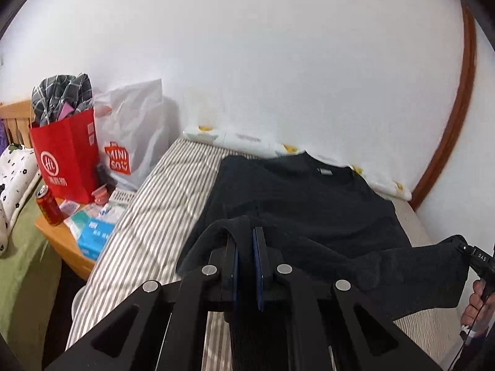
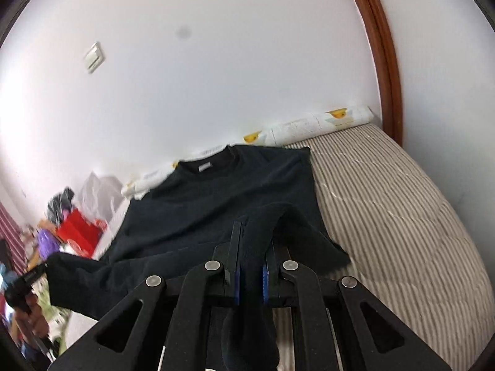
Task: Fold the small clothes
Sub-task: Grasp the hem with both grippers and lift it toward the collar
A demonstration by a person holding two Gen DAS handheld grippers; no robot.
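Well — shirt hem [image 1: 244, 228] inside left claw [image 1: 246, 244]

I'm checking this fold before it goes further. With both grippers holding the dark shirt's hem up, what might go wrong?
1. The left gripper and right gripper each pinch only a small bunch of the dark shirt; it may slip out.
2. The hem sags between them, so the fold could land crooked.
3. The collar lies at the bed's far edge; pulling might drag it.

Shirt [image 1: 297, 198] on the bed [image 1: 161, 191] – bags [image 1: 66, 160] left (nightstand) – wall [image 1: 247, 61] behind.
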